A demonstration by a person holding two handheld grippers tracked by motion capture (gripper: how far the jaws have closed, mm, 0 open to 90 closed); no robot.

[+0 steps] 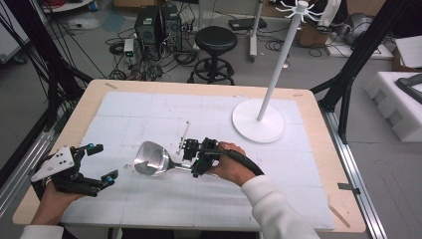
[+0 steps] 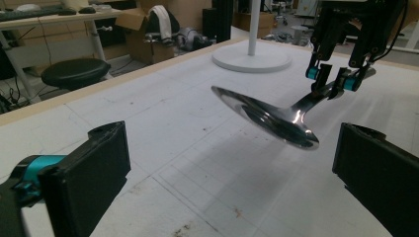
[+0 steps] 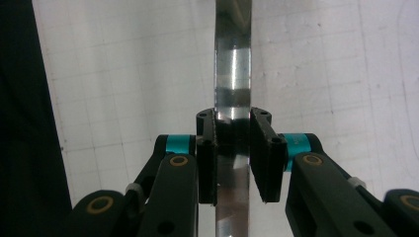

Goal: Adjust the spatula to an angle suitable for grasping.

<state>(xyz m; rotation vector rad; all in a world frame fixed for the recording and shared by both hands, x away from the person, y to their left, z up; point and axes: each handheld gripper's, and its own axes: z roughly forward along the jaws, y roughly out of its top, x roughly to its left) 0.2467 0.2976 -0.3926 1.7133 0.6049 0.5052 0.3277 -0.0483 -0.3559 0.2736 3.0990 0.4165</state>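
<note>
A large shiny metal ladle [image 1: 152, 158] hangs just above the white mat, bowl to the left, handle running right. My right gripper [image 1: 191, 158] is shut on that handle. In the right gripper view the pads [image 3: 207, 158] clamp the flat steel handle [image 3: 233, 64] from both sides, at my right gripper [image 3: 233, 148]. My left gripper [image 1: 102, 162] stands open near the table's left edge, its jaws wide apart and pointing at the bowl. In the left gripper view the ladle [image 2: 267, 116] tilts ahead of my left gripper [image 2: 232, 173], with the right gripper [image 2: 332, 81] behind it.
A white hook stand [image 1: 259, 120] rises from a round base at the back right of the mat [image 1: 149, 109]. A thin pale rod [image 1: 184, 135] lies just behind the ladle. Beyond the table's far edge are a black stool [image 1: 215, 42] and cables.
</note>
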